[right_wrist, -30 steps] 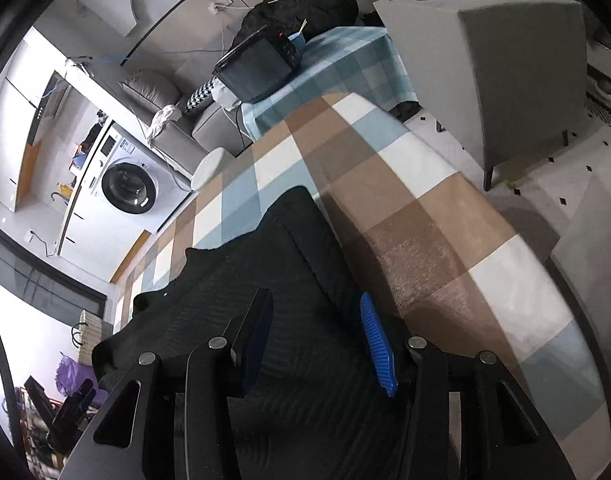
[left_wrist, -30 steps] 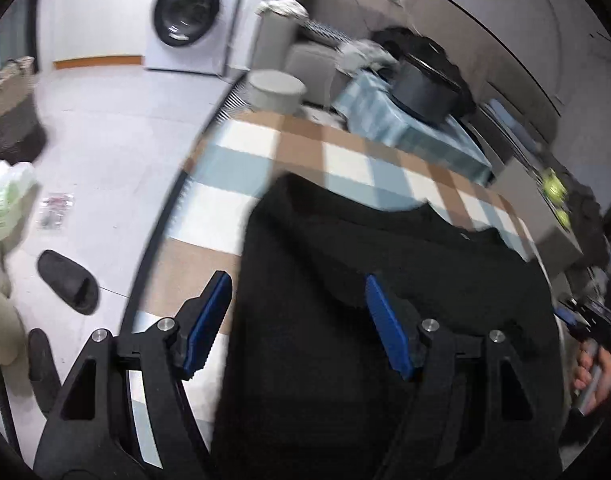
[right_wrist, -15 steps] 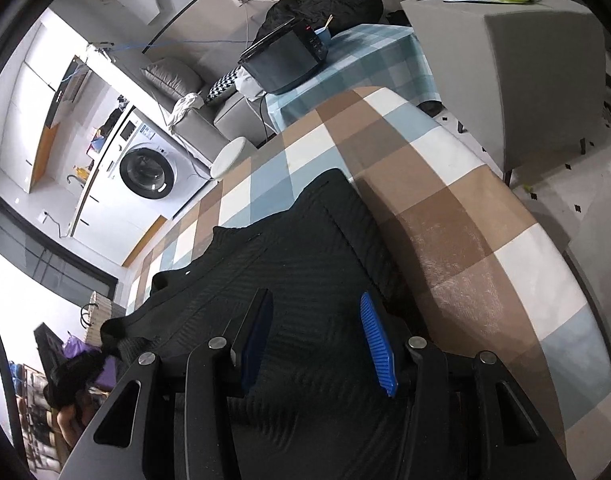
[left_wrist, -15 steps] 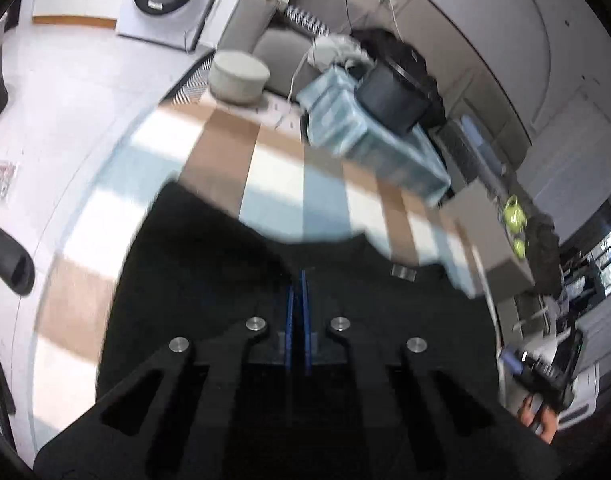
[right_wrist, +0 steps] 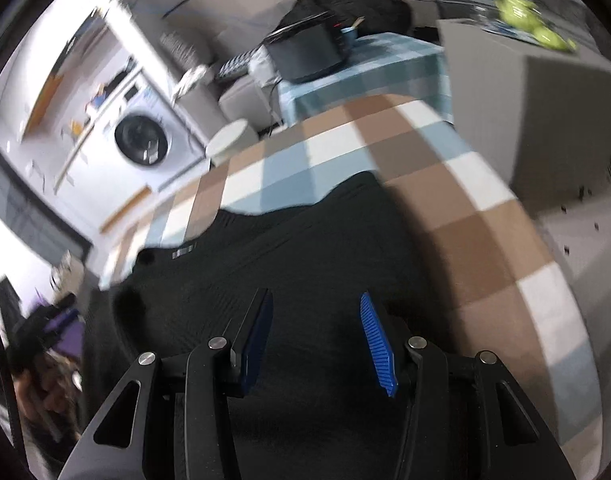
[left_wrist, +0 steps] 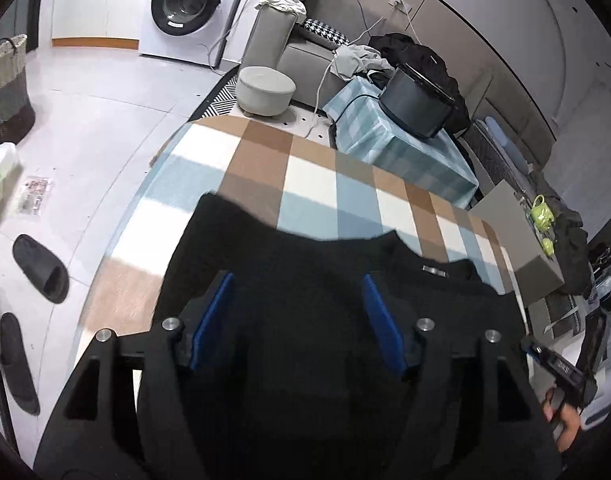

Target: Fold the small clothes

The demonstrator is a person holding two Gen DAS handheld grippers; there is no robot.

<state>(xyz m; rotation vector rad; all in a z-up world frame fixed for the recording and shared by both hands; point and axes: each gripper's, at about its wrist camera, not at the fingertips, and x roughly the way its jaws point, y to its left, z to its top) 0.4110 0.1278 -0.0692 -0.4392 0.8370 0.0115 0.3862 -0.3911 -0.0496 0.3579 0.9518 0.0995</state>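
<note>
Surface: checked tablecloth (left_wrist: pixel 313 176) on the table, a flat bed for folding.
Left gripper (left_wrist: pixel 297 316): jaws have just been opening, now apart above the cloth, nothing pinched.
Right gripper (right_wrist: pixel 315 336): fingers apart, gripping nothing.
Garment: black top (left_wrist: pixel 305 264) lies spread flat beneath both, collar at the far edge, likely laid out for a fold.
Far: washing machine (left_wrist: pixel 185 4).
</note>
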